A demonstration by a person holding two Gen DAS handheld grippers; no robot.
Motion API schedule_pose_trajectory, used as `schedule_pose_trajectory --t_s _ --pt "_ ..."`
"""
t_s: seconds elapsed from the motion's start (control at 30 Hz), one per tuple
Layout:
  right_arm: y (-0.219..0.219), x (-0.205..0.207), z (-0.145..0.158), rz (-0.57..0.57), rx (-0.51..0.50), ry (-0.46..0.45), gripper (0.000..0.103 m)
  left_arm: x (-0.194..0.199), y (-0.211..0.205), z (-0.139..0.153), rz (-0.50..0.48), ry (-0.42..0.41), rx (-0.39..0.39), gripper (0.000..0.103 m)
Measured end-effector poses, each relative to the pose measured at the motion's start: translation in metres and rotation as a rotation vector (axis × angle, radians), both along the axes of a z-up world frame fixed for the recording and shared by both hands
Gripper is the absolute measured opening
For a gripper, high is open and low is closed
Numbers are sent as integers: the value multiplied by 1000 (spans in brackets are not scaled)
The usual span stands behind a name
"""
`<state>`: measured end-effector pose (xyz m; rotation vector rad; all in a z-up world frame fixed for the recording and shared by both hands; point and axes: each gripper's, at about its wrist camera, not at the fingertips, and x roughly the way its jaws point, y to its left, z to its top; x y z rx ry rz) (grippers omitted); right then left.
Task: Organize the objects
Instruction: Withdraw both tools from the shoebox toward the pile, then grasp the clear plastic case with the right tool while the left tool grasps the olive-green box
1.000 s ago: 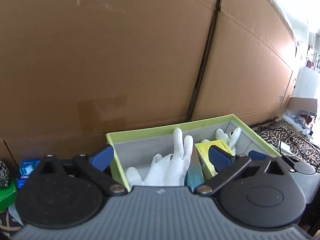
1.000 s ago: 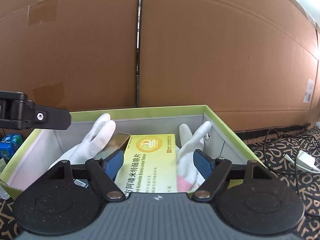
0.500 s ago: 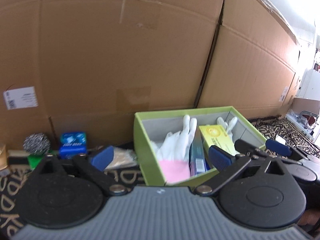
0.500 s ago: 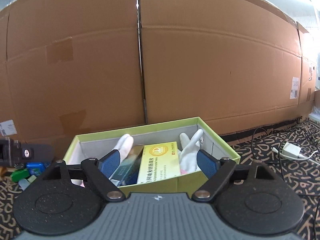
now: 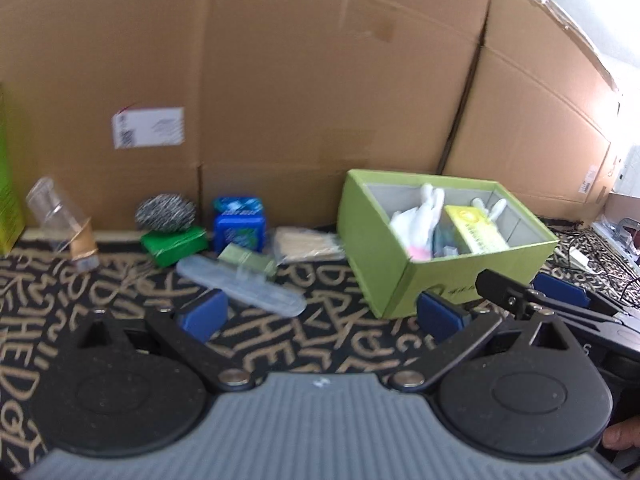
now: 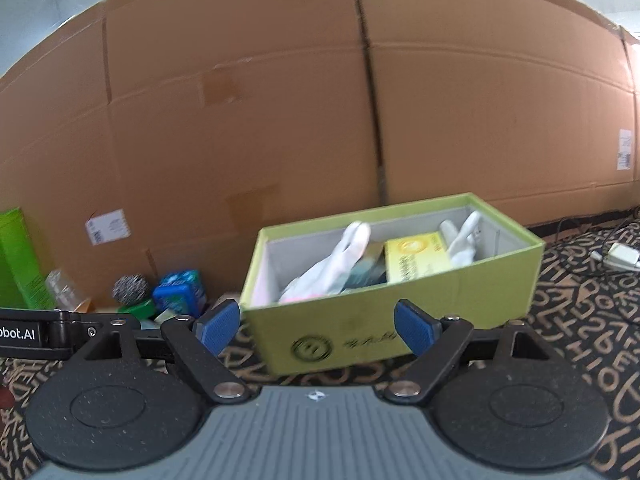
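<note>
My right gripper (image 6: 316,328) has just been opening; jaws apart, nothing between; left gripper (image 5: 320,316) likewise apart and empty. Lime-green open cardboard box (image 6: 400,320) at twelve o'clock, holding white fabric gloves (image 6: 332,264) and a yellow medicine carton (image 6: 416,260). Step, I judge: between placements. Next: reach the clear flat plastic case (image 5: 240,288), eleven o'clock on the patterned mat (image 5: 320,344).

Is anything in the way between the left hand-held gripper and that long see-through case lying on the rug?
Nothing visible is. The left hand-held gripper is open and empty, and only bare patterned rug lies between its fingers and the clear case. The small pale green box touches the case's far side, not the near side.
</note>
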<state>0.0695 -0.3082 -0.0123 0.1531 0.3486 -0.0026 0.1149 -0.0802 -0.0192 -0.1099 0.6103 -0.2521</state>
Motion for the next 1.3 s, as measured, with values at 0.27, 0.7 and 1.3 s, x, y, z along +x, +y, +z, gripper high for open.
schedule_pose_trajectory --t_s 0.27,0.7,1.3 --pt "49 2 -28 158 -54 67 88 -18 67 -38 137 75 -20 103" --pt "124 79 -50 414 -229 130 70 0 120 -40 204 56 -33 103" --pt "128 57 -61 508 -190 216 30 125 94 -60 184 173 -100 103"
